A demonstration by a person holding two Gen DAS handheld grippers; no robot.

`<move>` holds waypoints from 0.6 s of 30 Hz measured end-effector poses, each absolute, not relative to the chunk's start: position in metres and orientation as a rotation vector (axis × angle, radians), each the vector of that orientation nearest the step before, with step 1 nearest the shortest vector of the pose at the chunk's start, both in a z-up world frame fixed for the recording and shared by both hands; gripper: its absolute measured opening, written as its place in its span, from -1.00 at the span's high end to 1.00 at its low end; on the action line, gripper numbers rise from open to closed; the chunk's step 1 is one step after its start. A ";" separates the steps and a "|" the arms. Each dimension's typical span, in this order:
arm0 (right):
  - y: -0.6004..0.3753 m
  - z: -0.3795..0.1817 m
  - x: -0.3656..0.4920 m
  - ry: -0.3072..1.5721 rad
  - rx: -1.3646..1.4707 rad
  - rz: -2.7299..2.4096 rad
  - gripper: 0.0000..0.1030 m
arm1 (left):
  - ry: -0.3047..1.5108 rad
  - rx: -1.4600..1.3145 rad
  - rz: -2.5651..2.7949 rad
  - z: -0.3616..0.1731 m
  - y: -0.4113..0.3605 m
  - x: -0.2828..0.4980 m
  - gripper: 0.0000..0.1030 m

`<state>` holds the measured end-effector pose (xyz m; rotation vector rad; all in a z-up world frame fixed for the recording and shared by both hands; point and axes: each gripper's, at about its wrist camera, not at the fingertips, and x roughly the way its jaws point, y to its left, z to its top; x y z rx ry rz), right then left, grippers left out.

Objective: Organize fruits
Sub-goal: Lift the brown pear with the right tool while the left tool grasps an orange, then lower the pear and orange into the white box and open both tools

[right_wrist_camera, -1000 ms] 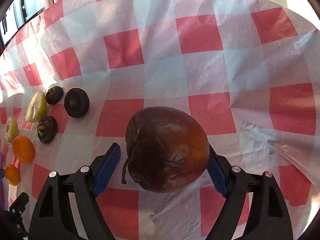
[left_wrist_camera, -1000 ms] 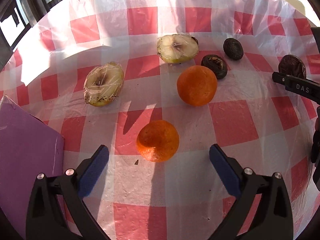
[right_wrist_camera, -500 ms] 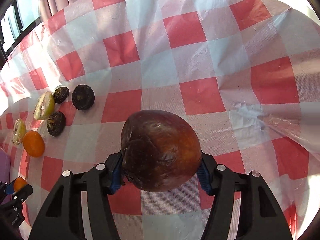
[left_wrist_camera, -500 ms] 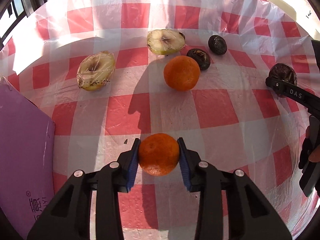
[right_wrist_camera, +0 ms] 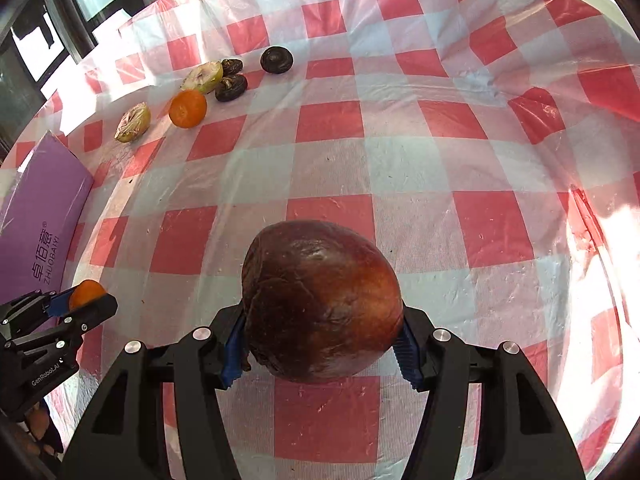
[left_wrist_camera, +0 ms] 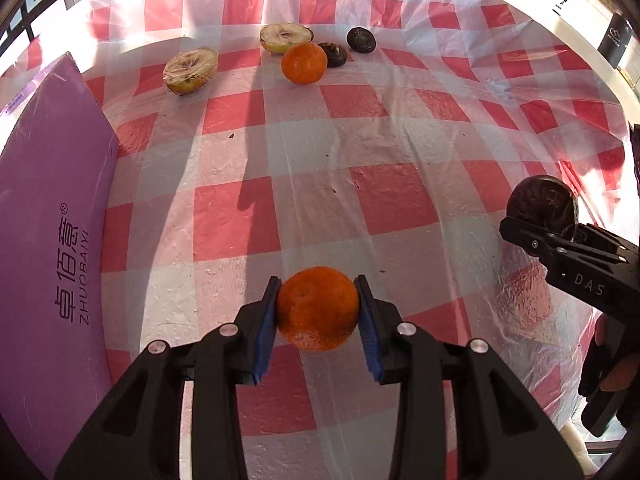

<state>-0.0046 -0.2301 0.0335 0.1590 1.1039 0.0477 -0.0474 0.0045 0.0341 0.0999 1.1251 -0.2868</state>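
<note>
Two oranges are showing: one is sitting pinched between the blue pads of the left gripper point(left_wrist_camera: 318, 314), lifted clear of the checked tablecloth point(left_wrist_camera: 400, 152); the second orange point(left_wrist_camera: 303, 63) is lying at 12 o'clock among the far cluster. The held orange point(left_wrist_camera: 318, 308) is looking bright, round and dimpled. Two cut pale fruit halves are lying there too – one wrapped in film point(left_wrist_camera: 191, 71) at 11 o'clock, one bare point(left_wrist_camera: 285, 37) just beyond the resting orange. Three small dark wrinkled fruits point(right_wrist_camera: 231, 87) are appearing in the right wrist view beside them, though one is partly hidden. A purple box point(left_wrist_camera: 48, 216) is crowding the 9 o'clock edge. The right gripper point(right_wrist_camera: 322, 344) is clamping a large brown-red fruit point(right_wrist_camera: 322, 300) – glossy, bruised-looking – its jaws spread wide around it. Open cloth is stretching across the middle toward 3 o'clock, creased near the rim.
</note>
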 end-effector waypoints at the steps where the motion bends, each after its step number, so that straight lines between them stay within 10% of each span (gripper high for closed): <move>1: -0.225 0.035 -0.012 1.110 0.153 0.050 -0.14 | 1.114 0.096 -0.307 0.039 0.005 -0.049 0.29; 18: -0.111 0.094 -0.033 1.019 0.160 0.093 -0.14 | 0.826 -0.012 -0.355 0.165 0.116 -0.053 0.29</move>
